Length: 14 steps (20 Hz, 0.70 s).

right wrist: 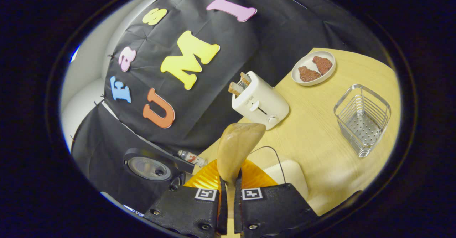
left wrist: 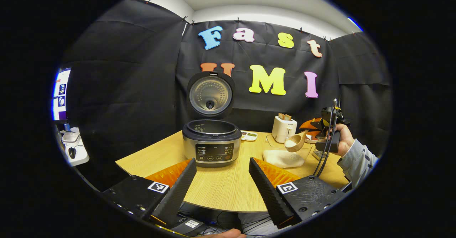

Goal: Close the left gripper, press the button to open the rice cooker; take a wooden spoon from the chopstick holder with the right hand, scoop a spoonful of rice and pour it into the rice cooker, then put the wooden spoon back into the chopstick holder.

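The rice cooker [left wrist: 212,143] stands on the table with its lid [left wrist: 210,95] raised upright and the inner pot showing. My left gripper [left wrist: 222,163] hovers open in front of it, holding nothing. At the right, a hand holds my right gripper [left wrist: 312,128], shut on the handle of a wooden spoon [left wrist: 295,143] whose bowl carries white rice above the glass rice bowl [left wrist: 286,156]. In the right gripper view the spoon [right wrist: 237,149] sticks out from my shut right gripper [right wrist: 228,195]. The wire chopstick holder [right wrist: 361,120] stands empty at the right.
A white toaster [right wrist: 260,102] with bread slices stands by the back wall, and a plate [right wrist: 313,72] with two brown pieces lies beyond it. A small bottle [right wrist: 190,157] lies near the cooker lid [right wrist: 148,168]. A small dish [left wrist: 249,135] sits behind the cooker.
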Tool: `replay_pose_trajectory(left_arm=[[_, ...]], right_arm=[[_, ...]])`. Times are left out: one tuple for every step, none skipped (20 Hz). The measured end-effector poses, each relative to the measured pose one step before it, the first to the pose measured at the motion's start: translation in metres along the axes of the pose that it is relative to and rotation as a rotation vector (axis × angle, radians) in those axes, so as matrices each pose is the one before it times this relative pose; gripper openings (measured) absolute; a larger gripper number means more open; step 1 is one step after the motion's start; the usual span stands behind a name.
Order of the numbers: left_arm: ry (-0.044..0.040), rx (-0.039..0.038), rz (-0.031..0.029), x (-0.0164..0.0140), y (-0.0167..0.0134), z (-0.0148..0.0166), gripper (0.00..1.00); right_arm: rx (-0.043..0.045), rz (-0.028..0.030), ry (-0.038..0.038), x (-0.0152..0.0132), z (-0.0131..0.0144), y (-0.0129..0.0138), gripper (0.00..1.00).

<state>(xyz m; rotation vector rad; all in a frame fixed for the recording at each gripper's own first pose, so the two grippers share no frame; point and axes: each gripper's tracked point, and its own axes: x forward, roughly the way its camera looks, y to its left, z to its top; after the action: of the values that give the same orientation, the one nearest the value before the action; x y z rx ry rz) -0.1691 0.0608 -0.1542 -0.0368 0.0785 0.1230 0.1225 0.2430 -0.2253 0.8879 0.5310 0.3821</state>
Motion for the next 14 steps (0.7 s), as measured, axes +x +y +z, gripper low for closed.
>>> replay_pose_trajectory(left_arm=[[-0.00222,0.00720,0.00118,0.00009,-0.00042,0.00058,0.95],[-0.00362,0.00534,0.00074,-0.00041,-0.00035,0.00052,0.95],[0.00052,0.00057,-0.00520,-0.00065,-0.00110,0.00037,0.95],[0.00408,-0.00541,-0.00977,-0.00155,-0.00233,-0.00024,0.95],[0.00376,-0.00655,-0.00986,-0.00117,-0.00145,-0.00060,0.95],[0.00319,-0.00491,-0.00742,-0.00104,-0.00107,-0.00058,0.95],[-0.00135,-0.00304,-0.00182,-0.00082,0.00090,0.00029,0.95],[-0.00330,-0.00147,0.00099,0.00018,0.00110,0.00147,0.95],[-0.00146,-0.00192,0.00126,0.00098,0.00068,0.00048,0.95],[-0.00267,-0.00297,-0.00270,0.00034,-0.00013,-0.00031,0.95],[-0.00531,-0.00342,-0.00485,-0.00003,-0.00048,0.00138,0.95],[-0.00106,-0.00246,-0.00026,-0.00087,0.00077,0.00060,0.95],[-0.00537,-0.00071,0.00343,-0.00072,0.00202,0.00116,0.95],[-0.00920,0.00031,0.00432,-0.00064,0.00230,0.00244,0.95]], right_arm=[[0.01863,0.00639,-0.01918,-0.00275,0.00385,0.00062,0.12],[0.01939,0.00914,-0.02737,0.00026,0.00410,0.00213,0.12],[0.02334,0.01452,-0.02757,-0.00080,0.00325,0.00281,0.12],[0.02824,0.01079,-0.02623,-0.00328,0.00434,0.00261,0.12],[0.03286,0.01388,-0.01676,-0.00441,0.00134,0.00233,0.12],[0.04325,0.01628,-0.01120,-0.00709,0.00100,0.00371,0.12],[0.04892,0.01858,-0.00795,-0.00372,0.00106,0.00519,0.12],[0.04709,0.01192,0.00074,-0.00091,-0.00205,0.00237,0.12],[0.05231,0.00184,0.01701,-0.00111,-0.00518,0.00078,0.12],[0.05370,0.00253,0.00888,-0.00036,-0.00666,0.00235,0.12],[0.04840,0.01679,0.01795,-0.00028,-0.00726,0.00624,0.12],[0.05013,0.02110,0.02349,-0.00214,-0.00949,0.00766,0.12],[0.05965,0.02391,0.02919,-0.00109,-0.01049,0.00717,0.12],[0.06701,0.01761,0.02356,-0.00026,-0.00936,0.00600,0.12]])
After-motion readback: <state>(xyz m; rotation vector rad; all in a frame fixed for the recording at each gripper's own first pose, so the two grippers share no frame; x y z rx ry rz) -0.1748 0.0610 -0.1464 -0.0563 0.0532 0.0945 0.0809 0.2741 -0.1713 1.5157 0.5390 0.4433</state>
